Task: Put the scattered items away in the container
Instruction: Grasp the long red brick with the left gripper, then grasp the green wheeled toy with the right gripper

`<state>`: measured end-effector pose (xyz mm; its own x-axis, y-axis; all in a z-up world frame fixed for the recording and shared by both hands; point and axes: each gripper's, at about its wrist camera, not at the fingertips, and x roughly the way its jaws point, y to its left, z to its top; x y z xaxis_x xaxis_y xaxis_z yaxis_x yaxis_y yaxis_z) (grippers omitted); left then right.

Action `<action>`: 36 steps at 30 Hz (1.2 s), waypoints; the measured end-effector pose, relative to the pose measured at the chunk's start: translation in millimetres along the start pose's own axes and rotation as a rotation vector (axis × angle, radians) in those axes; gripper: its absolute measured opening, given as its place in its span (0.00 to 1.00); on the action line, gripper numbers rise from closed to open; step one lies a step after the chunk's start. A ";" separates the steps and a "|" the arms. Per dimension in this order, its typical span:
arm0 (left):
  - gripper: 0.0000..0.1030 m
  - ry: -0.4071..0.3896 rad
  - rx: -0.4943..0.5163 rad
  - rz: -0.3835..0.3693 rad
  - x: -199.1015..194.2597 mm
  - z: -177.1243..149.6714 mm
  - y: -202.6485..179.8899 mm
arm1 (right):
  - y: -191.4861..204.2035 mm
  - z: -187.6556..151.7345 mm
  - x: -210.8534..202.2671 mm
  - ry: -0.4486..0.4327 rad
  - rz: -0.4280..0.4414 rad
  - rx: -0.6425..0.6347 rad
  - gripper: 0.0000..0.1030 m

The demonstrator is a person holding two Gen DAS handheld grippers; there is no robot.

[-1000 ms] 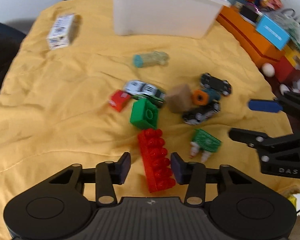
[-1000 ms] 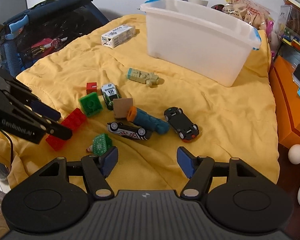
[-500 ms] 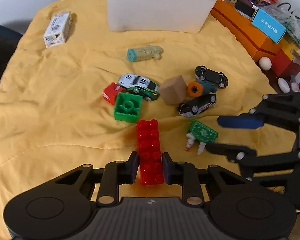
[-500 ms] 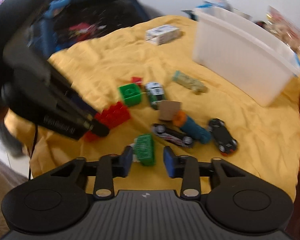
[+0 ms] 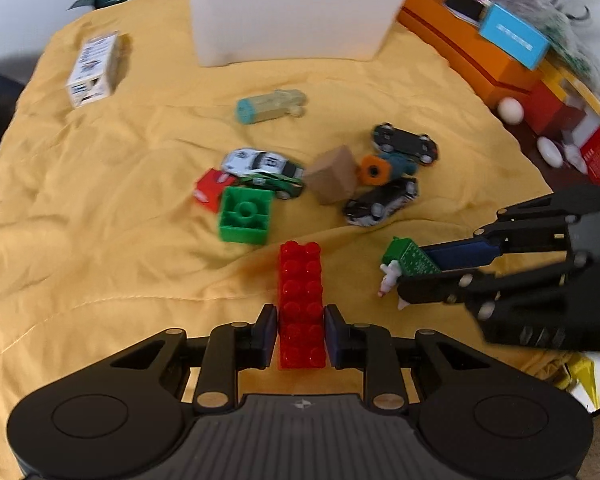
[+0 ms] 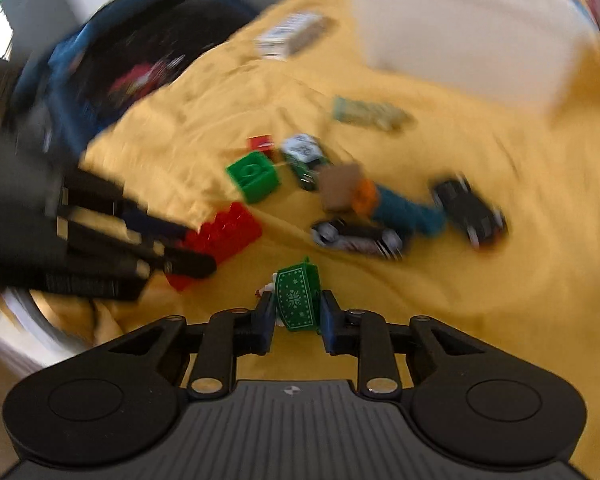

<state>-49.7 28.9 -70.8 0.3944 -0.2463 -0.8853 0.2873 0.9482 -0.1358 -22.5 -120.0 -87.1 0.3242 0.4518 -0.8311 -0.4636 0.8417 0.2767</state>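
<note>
**Two grips, one lift ahead**

Our left gripper (image 5: 301, 334) pinches the red brick (image 5: 302, 304); our right gripper (image 6: 295, 317), jaws just closing, clamps the green toy (image 6: 298, 298). Both lie on the yellow cloth (image 5: 100, 200), well short of the white container (image 5: 292, 12). We should lift straight, clearing the cars.

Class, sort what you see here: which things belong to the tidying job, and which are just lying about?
Job: red brick in left gripper; green patterned toy in right gripper; green block; toy cars; white container.

Lying about: orange boxes; dark bag; white eggs.
</note>
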 end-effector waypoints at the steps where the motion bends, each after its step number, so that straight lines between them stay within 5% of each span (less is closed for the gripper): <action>1: 0.28 0.002 0.016 -0.015 0.8 0.0 -3.6 | -7.6 -1.8 -1.9 0.013 0.030 0.062 0.26; 3: 0.28 0.001 0.047 -0.024 2.4 0.0 -10.3 | -17.1 -6.9 -4.8 0.009 0.026 0.119 0.26; 6: 0.28 0.006 0.084 -0.029 5.2 0.4 -17.8 | -24.5 -13.3 -9.8 -0.051 -0.132 0.114 0.41; 13: 0.28 0.003 0.106 -0.040 6.0 3.4 -21.8 | -32.6 -23.9 -33.8 -0.168 -0.398 0.033 0.41; 25: 0.28 0.008 0.090 -0.029 12.1 3.8 -28.9 | 10.5 -33.3 -10.9 -0.115 -0.364 -0.441 0.39; 31: 0.28 0.010 0.071 -0.011 14.4 3.2 -30.7 | 2.1 -27.2 9.0 -0.101 -0.452 -0.519 0.42; 36: 0.28 0.012 0.048 -0.004 19.8 2.9 -29.7 | -19.8 -22.0 8.9 -0.104 -0.414 -0.442 0.35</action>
<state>-47.9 -4.7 -83.0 0.3831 -0.2475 -0.8900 0.3301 0.9365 -0.1183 -28.6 -139.2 -110.5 0.6188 0.1591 -0.7693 -0.5733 0.7610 -0.3038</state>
